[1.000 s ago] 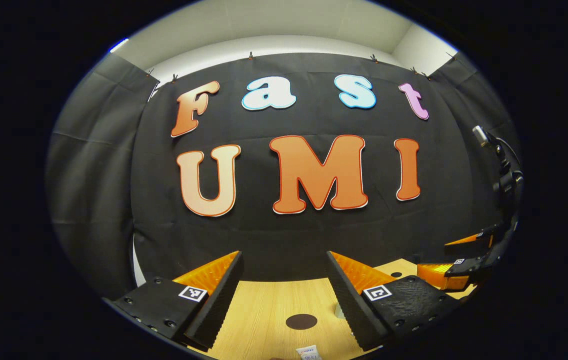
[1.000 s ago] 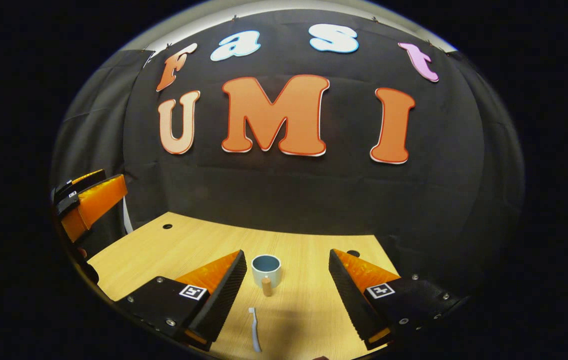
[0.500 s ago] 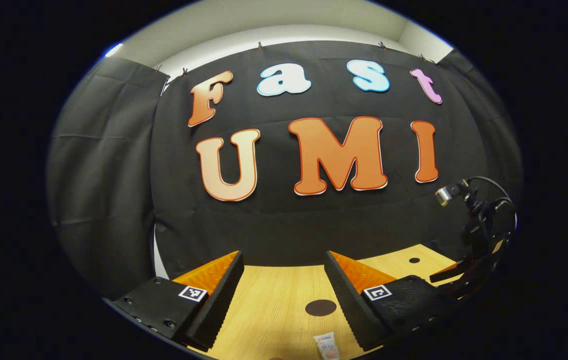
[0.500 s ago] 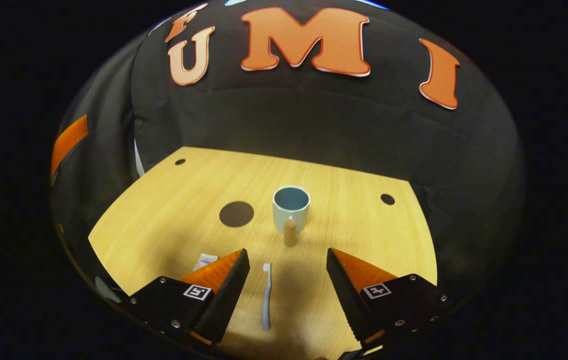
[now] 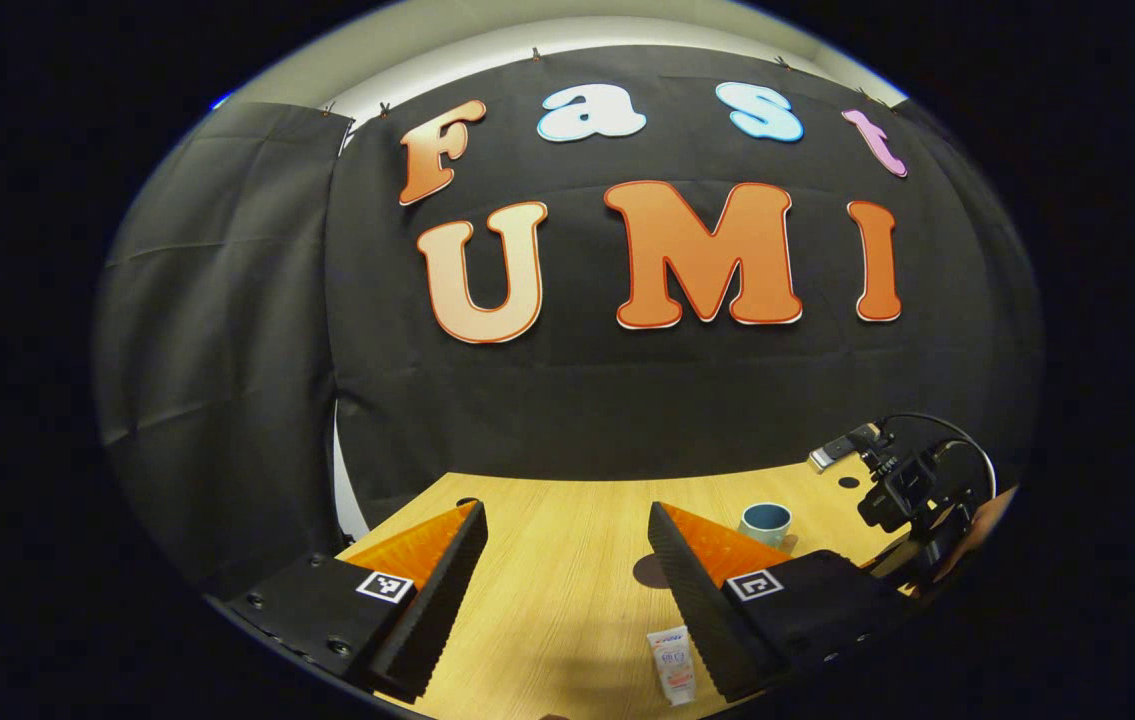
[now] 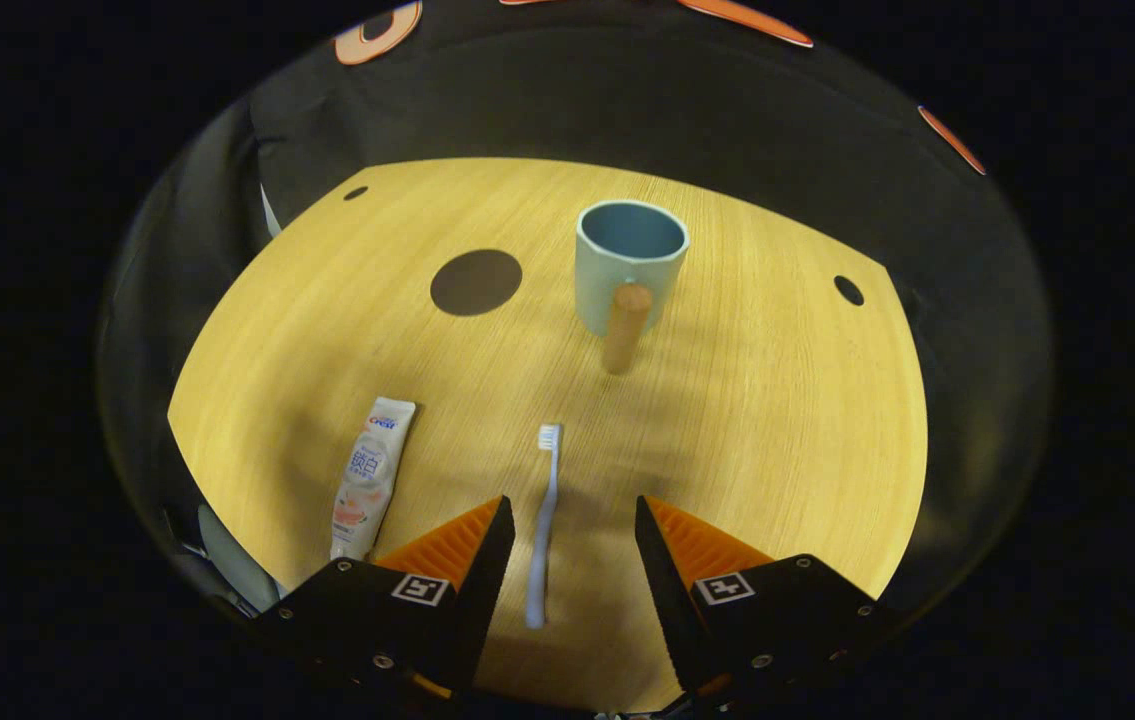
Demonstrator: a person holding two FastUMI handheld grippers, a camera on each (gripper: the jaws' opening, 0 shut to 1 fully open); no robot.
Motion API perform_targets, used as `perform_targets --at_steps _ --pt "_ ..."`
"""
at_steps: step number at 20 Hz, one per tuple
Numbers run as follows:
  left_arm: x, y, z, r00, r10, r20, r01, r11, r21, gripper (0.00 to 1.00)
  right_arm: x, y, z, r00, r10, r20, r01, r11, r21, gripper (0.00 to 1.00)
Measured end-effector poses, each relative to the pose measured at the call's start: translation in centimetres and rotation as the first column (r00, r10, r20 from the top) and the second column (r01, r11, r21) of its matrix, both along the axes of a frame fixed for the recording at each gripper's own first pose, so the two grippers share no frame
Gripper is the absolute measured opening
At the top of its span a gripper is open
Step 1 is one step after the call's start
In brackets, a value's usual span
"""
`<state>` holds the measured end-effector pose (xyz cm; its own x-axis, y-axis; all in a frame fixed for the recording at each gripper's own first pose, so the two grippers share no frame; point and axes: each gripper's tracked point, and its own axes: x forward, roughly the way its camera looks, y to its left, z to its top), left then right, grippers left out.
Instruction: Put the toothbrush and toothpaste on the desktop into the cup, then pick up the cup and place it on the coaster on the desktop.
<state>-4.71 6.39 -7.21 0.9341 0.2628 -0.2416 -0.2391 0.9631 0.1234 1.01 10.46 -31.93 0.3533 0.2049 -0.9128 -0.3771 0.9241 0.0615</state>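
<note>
In the right gripper view a pale toothbrush [image 6: 543, 520] lies on the wooden desktop [image 6: 777, 400], head pointing away, between my right gripper's [image 6: 567, 520] open fingers. A white toothpaste tube [image 6: 367, 480] lies to its left. Farther off stands a light blue cup [image 6: 629, 262] with a wooden handle facing me, and a dark round coaster [image 6: 475, 282] lies left of it. In the left gripper view my left gripper [image 5: 567, 525] hangs open above the desktop, the toothpaste tube [image 5: 673, 664] beside its right finger. The cup [image 5: 765, 522] and part of the coaster [image 5: 649, 572] sit beyond.
The desktop has small dark holes near its far corners [image 6: 848, 290]. Black cloth walls close in the back and sides. In the left gripper view the right gripper with its camera and cable [image 5: 912, 490] hangs at the far right above the desktop.
My right gripper has tipped down and come lower over the toothbrush, which now lies between its fingers. The left gripper's view has shifted, bringing the cup and more of the toothpaste tube into sight.
</note>
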Motion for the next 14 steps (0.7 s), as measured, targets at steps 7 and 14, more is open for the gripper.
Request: perform_targets --at_steps 7,14 --pt "-0.8 -0.2 -1.9 0.998 0.006 -0.069 -0.007 1.0 -0.013 0.98 -1.5 0.6 -4.3 0.981 -0.018 -0.195 0.004 0.997 -0.072 0.4" --pt "-1.1 -0.3 -3.7 0.993 0.0 -0.122 -0.004 0.999 -0.037 0.98 -3.3 1.2 -6.1 0.94 -0.08 -0.331 0.053 0.995 -0.09 0.14"
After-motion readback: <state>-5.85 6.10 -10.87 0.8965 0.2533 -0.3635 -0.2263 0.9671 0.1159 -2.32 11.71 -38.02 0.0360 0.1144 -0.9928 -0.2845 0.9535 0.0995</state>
